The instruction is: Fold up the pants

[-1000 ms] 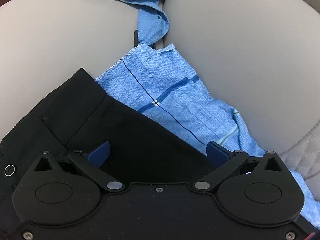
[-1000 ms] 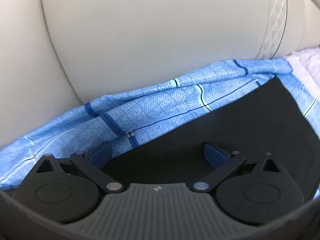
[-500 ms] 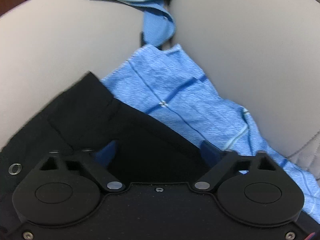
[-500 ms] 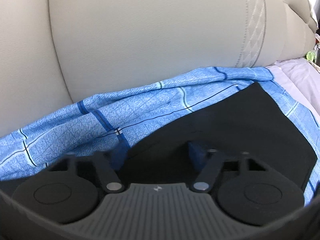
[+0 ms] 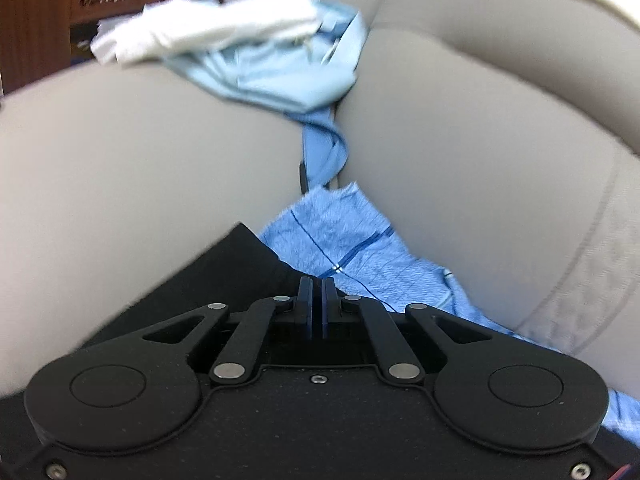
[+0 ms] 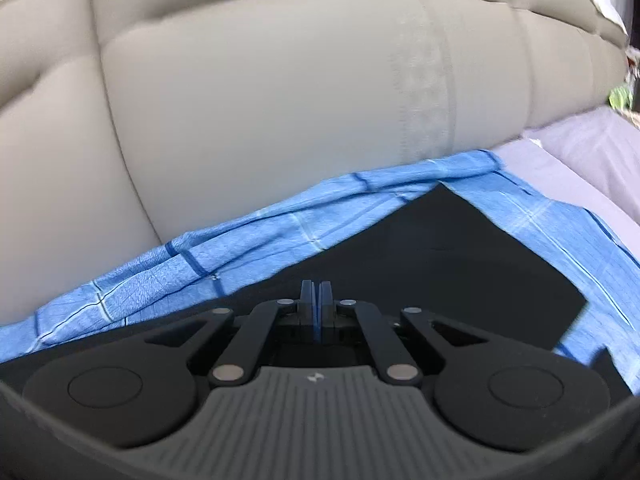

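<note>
Both my tools have closed since a moment ago, left tool [image 5: 316, 304] and right tool [image 6: 316, 304] each pinched shut on the black pants [image 6: 460, 256], which lie on the blue checked cloth [image 6: 208, 260], ready for lifting into a fold.

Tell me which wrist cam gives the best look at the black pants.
Right wrist. It shows a broad flat panel of the black pants with two clean edges and a corner on the blue checked cloth. Left wrist shows only a blurred corner of them behind its tool.
</note>
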{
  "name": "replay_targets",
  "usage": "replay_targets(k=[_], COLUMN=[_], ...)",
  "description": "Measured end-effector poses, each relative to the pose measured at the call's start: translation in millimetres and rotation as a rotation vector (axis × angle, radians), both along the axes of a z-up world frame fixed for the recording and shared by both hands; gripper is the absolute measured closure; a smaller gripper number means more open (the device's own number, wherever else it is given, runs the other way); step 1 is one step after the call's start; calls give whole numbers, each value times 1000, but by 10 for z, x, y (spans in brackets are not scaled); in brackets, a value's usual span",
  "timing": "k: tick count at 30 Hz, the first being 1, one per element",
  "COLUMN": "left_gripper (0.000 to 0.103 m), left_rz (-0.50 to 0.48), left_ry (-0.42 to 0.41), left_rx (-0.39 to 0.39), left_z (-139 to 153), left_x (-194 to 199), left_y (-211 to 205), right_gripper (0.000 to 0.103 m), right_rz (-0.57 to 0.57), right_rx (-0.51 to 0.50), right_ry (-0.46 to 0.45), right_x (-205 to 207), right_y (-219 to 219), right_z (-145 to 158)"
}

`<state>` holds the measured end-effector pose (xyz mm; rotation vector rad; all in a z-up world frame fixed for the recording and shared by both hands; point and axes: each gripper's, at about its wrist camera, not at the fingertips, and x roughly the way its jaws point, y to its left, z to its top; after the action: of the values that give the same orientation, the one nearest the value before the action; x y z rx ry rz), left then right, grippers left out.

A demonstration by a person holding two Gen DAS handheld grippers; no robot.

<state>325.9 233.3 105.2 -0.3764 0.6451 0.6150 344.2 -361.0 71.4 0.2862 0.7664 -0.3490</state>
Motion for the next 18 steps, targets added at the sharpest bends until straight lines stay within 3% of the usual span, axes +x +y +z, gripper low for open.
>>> replay_targets(k=[1,2,6,8,10,14,16,18], left_gripper=[99,99,94,83,52,36,20,19], left_rz=[-12,-24,-56,-73,-71,-15,30,83], left_ry=[-4,-2,34,53,80,119,144,174], left_rx=[4,5,-64,-112,-128,-110,-119,-118], left_z=[48,94,116,67,-11,-172,-290,-436], left_x=[-56,-103,-105,-38,70,296,435,547], left_y=[-8,-10,18,21,6,3,50,90], right_gripper=[100,93,38,30,26,16,12,5], right_rz=[3,17,-7,-12,-23,-56,-64,-73], right_rx=[19,44,237,268,240,223,180,124], right_ry=[1,11,83,112,156,212,237,272], right_x=[-76,-100,-58,50,213,536,726,882], right_y=[-79,-161,-377,-372,-288,-127,-37,54], right_z=[29,30,7,-36,-88,-253,-340,-407])
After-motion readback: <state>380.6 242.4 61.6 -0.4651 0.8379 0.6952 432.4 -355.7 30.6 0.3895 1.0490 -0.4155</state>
